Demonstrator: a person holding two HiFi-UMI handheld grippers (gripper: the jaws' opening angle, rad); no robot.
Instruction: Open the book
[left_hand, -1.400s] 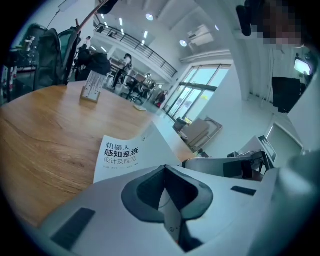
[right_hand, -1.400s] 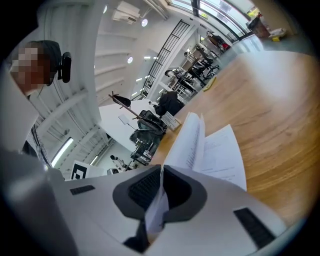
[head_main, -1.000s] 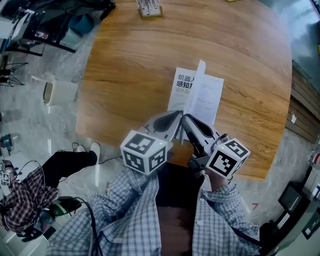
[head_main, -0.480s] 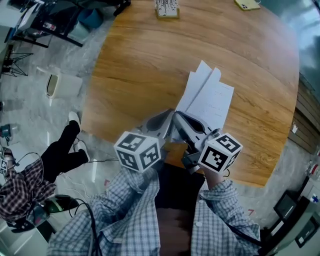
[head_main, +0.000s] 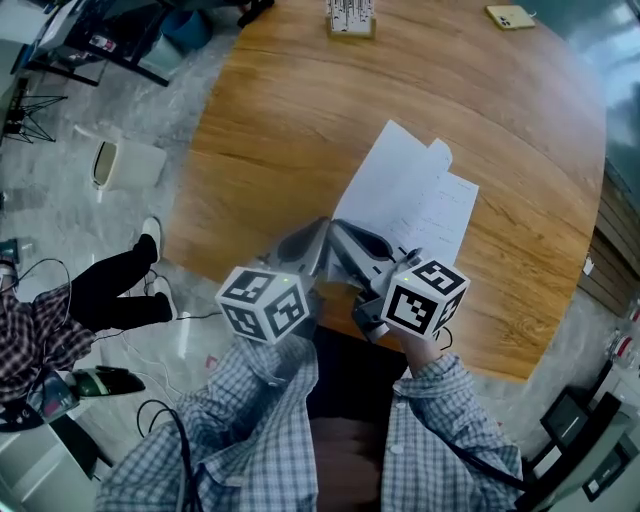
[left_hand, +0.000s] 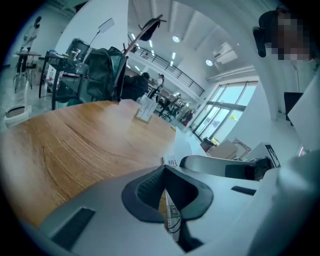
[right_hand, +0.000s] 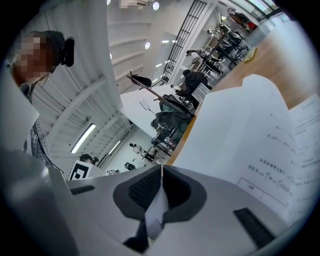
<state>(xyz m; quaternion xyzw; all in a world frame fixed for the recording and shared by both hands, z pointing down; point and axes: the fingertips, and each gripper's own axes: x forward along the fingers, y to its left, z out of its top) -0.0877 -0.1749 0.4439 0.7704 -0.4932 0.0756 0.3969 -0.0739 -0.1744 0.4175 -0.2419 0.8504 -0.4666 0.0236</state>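
Observation:
The book (head_main: 440, 215) lies open on the wooden table (head_main: 270, 120), near its front edge. Its lifted leaf (head_main: 385, 175) shows a blank white inside, and the printed pages (right_hand: 295, 150) lie to the right. My left gripper (head_main: 318, 232) is shut on the book's near edge, where a printed strip with a barcode (left_hand: 172, 217) sits between the jaws (left_hand: 165, 185). Right beside it, my right gripper (head_main: 340, 232) is shut on a white page (right_hand: 235, 130), whose corner is pinched between the pads (right_hand: 161, 175). In the head view the two sets of tips almost touch.
A small stand of cards (head_main: 350, 18) and a yellow pad (head_main: 510, 15) sit at the table's far edge. Left of the table, a white bin (head_main: 125, 165) stands on the floor beside another person's legs and shoe (head_main: 150, 240). My own sleeves fill the bottom.
The cover with the printed title has swung over to the left, so its white inside now faces up. Both grippers stayed shut at the book's near edge and drifted slightly left.

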